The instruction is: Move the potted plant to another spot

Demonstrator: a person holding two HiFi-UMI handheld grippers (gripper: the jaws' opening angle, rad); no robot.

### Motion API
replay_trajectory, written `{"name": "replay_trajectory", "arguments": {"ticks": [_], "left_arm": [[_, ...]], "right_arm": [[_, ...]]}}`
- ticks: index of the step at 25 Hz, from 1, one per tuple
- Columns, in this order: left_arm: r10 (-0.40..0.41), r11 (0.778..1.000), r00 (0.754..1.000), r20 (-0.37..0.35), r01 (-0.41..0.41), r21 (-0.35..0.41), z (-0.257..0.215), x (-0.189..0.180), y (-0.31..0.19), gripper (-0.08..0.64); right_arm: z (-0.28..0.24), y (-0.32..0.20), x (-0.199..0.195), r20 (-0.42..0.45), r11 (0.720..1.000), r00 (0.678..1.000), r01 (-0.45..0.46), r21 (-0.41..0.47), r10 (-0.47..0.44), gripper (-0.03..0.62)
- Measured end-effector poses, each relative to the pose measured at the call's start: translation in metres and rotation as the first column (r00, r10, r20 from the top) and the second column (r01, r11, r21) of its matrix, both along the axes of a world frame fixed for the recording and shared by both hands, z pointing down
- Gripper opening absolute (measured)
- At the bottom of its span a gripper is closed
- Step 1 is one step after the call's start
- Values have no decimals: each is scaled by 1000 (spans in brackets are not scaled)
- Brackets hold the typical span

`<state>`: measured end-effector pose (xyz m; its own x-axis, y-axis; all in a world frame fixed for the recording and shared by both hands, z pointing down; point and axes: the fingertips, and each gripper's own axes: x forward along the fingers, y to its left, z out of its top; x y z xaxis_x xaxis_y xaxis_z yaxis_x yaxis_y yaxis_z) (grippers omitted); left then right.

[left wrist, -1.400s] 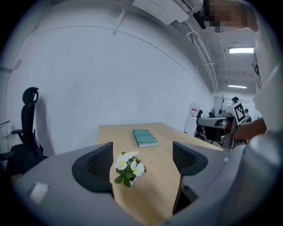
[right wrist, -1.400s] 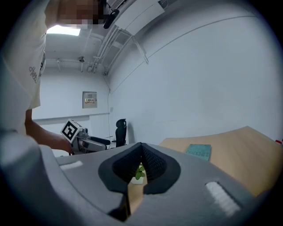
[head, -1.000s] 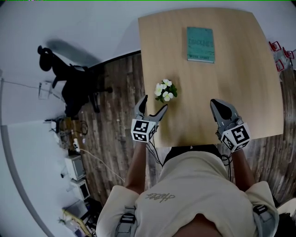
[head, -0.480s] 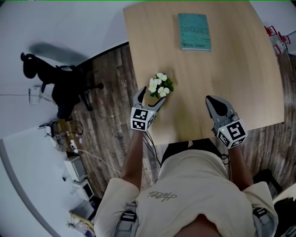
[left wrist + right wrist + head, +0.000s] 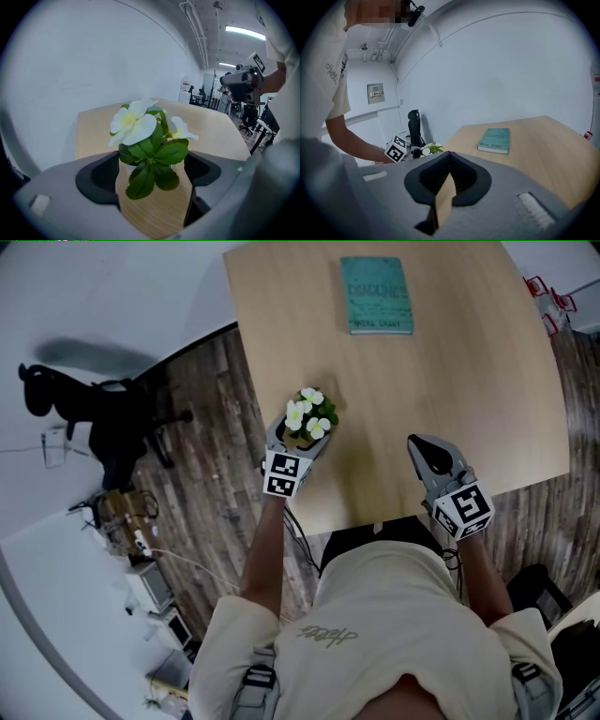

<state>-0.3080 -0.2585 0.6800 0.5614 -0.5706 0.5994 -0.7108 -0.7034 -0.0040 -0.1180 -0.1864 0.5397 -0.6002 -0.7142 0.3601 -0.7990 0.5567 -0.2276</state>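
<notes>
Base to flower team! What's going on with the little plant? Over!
Left gripper open, jaws either side of potted plant. Right gripper shut, empty. Plant upright near table edge. Book far off, not blocking.

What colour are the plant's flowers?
The flowers are white with yellowish centres; clearest in left gripper view.

Potted plant (image 5: 307, 416): small, white flowers with yellow centres, broad green leaves, pale pot mostly hidden under foliage. Upright on wooden table (image 5: 469, 381), near its left edge. Left of centre in head view.
</notes>
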Motion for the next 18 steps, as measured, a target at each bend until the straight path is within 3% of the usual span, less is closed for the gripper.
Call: {"name": "replay_trajectory", "arguments": {"ticks": [10, 18], "left_arm": [[-12, 999, 1000, -3, 12, -34, 27, 0, -12, 451], [-13, 1000, 1000, 2, 13, 16, 29, 5, -19, 431]], "right_arm": [[10, -3, -6, -11, 1000, 1000, 15, -25, -16, 3], [10, -12, 0, -13, 1000, 1000, -18, -25, 18, 2]]}}
